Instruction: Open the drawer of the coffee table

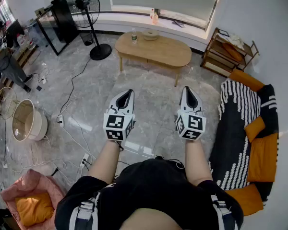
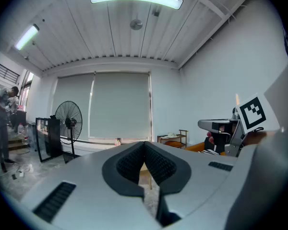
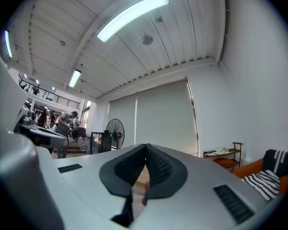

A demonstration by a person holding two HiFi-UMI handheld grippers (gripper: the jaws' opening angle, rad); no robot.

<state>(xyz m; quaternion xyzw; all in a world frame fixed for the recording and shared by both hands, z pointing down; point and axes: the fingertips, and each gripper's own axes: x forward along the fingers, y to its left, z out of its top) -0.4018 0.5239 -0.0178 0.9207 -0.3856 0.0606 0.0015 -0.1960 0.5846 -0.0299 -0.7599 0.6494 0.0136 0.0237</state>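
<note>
The table [image 1: 165,51] stands across the floor [image 1: 86,95], well apart from both grippers, with a bowl [image 1: 150,34] and bottle [image 1: 133,37] near its left end. I can't make out its drawer from here. The left gripper [image 1: 129,93] and right gripper [image 1: 187,90] have jaws pressed together, holding nothing. I judge this to be the approach: I walk up, find the drawer front, then part one pair of jaws.

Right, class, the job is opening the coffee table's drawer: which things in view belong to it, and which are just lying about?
Belongs to the job:
coffee table
left gripper, shut
right gripper, shut

Just lying about:
standing fan
bottle and bowl on the table
striped sofa
wooden shelf
</note>
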